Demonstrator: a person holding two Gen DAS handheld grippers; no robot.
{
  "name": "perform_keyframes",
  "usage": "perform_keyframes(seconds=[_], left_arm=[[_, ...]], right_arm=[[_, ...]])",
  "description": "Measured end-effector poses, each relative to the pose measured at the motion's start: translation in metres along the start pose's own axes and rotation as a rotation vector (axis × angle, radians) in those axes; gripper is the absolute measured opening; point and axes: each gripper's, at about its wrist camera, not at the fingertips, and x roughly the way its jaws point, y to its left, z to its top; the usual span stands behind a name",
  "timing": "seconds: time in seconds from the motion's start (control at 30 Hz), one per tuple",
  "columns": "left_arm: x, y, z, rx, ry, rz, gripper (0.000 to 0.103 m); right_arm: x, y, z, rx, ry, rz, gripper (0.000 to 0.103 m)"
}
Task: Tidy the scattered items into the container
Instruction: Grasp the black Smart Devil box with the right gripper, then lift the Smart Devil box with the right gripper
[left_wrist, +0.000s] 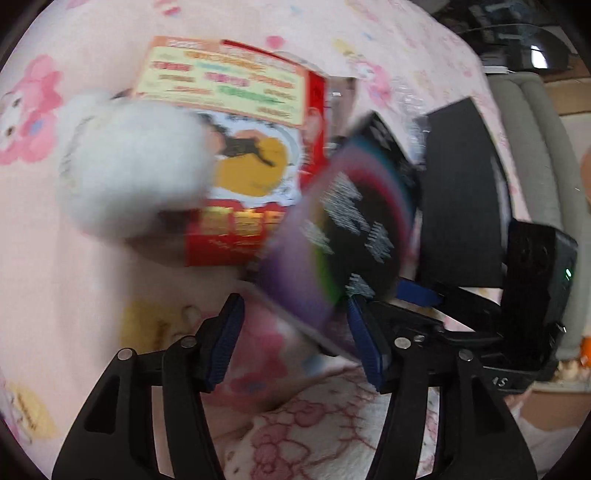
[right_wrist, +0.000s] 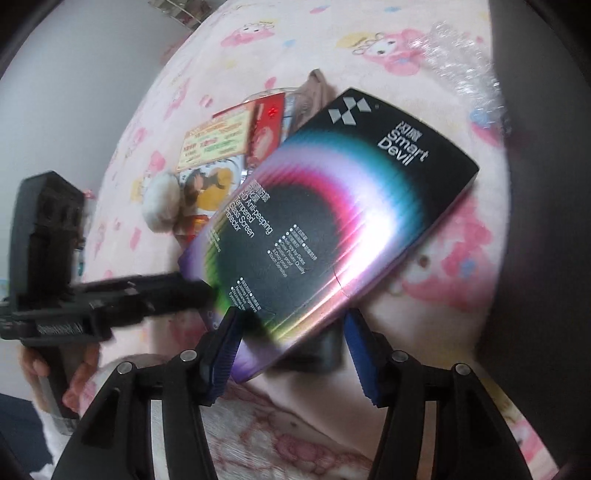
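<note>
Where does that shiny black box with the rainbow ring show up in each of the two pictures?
Left wrist view: the shiny black rainbow-ringed box sits right of centre, tilted and blurred.
Right wrist view: the box fills the centre, lying diagonally.
Shared landmark: the red and yellow printed carton beside it in both.

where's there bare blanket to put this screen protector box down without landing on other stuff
Bare pink blanket lies left of and below the white pompom and red box, and beside the left gripper. Another free patch lies right of the screen protector box, below the crinkly plastic. The middle, around the red box, is crowded.
</note>
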Motion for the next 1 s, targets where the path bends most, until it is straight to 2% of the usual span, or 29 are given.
perform_keyframes(seconds=[0.1, 0.17, 0.23, 0.33, 0.43, 0.53, 0.6, 0.7, 0.8, 0.93, 1.0], left_arm=[[-0.005, 0.010, 0.001, -0.035, -0.026, -0.038, 0.059], [-0.010, 0.020, 0.003, -0.074, -0.049, -0.065, 0.060], [-0.014, 0.032, 0.005, -0.123, -0.080, -0.067, 0.063], [-0.010, 0.046, 0.011, -0.172, -0.077, -0.098, 0.063], [-0.007, 0.050, 0.015, -0.182, -0.072, -0.158, 0.061], [-0.008, 0.052, 0.016, -0.186, -0.079, -0.154, 0.054], [-0.010, 0.052, 0.016, -0.182, -0.092, -0.169, 0.044], [-0.014, 0.055, 0.013, -0.179, -0.127, -0.199, 0.040], [-0.020, 0.058, 0.008, -0.191, -0.151, -0.233, 0.033], [-0.040, 0.068, -0.007, -0.193, -0.184, -0.220, 0.032], [-0.045, 0.073, -0.012, -0.203, -0.194, -0.203, 0.032]], right_arm=[[0.001, 0.014, 0.007, -0.042, -0.007, -0.015, 0.052], [0.002, 0.026, 0.013, -0.083, -0.025, -0.055, 0.050], [0.003, 0.034, 0.019, -0.097, -0.039, -0.068, 0.047], [0.002, 0.042, 0.022, -0.097, -0.039, 0.025, 0.046], [0.002, 0.051, 0.020, -0.143, -0.064, -0.084, 0.046], [-0.012, 0.047, 0.023, -0.136, -0.116, -0.151, 0.046], [-0.021, 0.046, 0.028, -0.127, -0.168, -0.190, 0.046], [-0.035, 0.039, 0.039, -0.125, -0.242, -0.258, 0.048], [-0.031, 0.033, 0.047, -0.104, -0.237, -0.279, 0.048], [-0.020, 0.038, 0.051, -0.094, -0.227, -0.259, 0.048], [-0.019, 0.037, 0.050, -0.109, -0.227, -0.263, 0.052]])
